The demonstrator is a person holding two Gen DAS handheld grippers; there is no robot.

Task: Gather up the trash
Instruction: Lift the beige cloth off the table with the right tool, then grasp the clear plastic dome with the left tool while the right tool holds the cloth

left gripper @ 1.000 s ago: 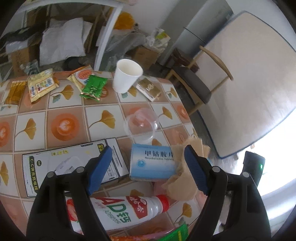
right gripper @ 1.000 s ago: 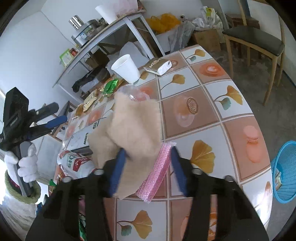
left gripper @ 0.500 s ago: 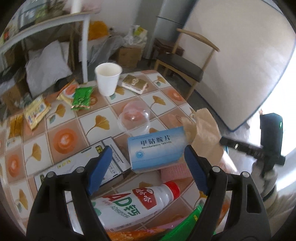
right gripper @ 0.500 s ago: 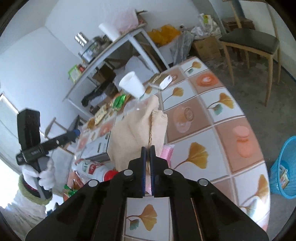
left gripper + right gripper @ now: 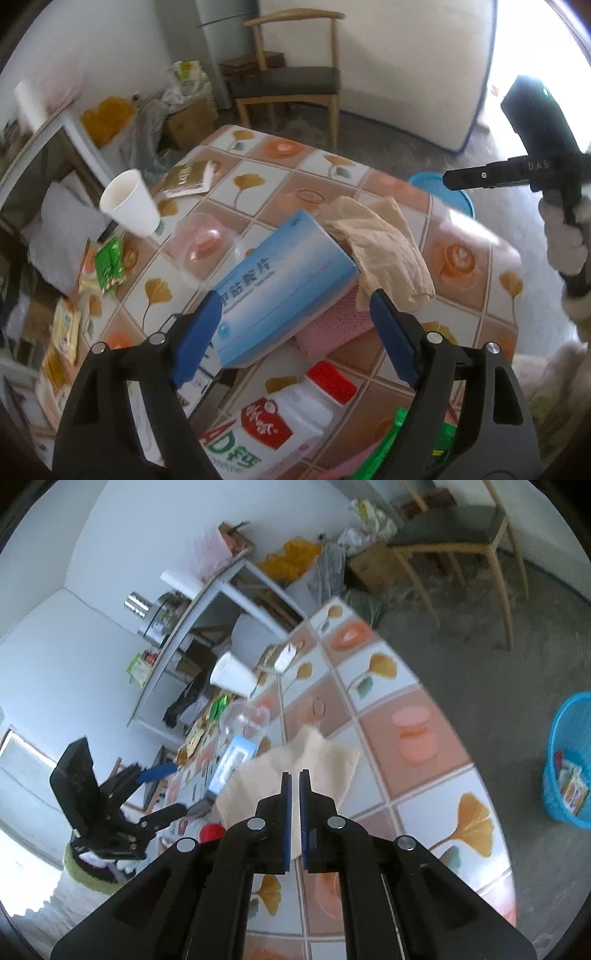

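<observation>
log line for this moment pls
task: collect trash | right gripper: shut on beige napkin, above table | left gripper: open, over blue box | blue bin: on floor

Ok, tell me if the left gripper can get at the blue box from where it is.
Probably yes: the left gripper is open with the blue box lying between its fingers, nothing on top, only the beige napkin against its far end.
</observation>
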